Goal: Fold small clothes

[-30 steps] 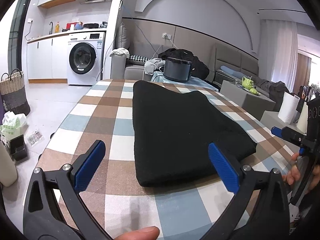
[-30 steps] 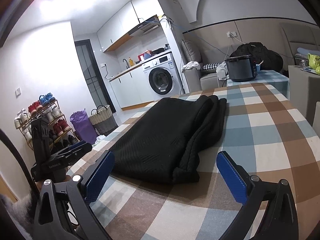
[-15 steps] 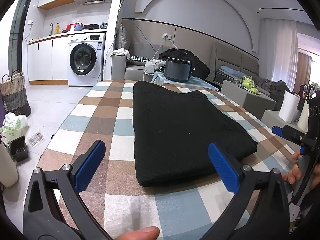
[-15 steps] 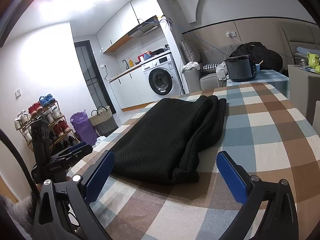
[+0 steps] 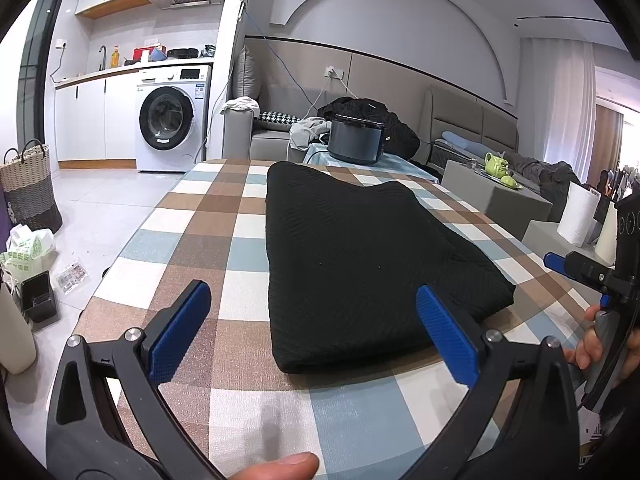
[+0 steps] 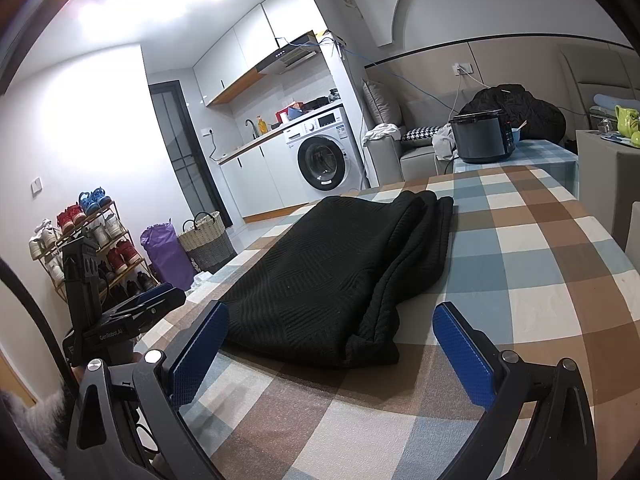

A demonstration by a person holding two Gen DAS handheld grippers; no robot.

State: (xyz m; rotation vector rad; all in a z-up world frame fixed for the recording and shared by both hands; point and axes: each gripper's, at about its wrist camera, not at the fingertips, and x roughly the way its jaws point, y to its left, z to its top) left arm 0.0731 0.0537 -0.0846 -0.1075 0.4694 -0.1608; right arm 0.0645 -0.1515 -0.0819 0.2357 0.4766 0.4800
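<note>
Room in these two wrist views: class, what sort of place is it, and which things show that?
Most likely a small open-plan home: a washing machine under a kitchen counter, a sofa, and a shoe rack.

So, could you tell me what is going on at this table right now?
A person holds a two-finger gripper in each hand over a checked tablecloth. A black knit garment lies folded lengthwise on it, its layered edges visible from the right wrist view. The left gripper and the right gripper are both open at its near end, touching nothing.
</note>
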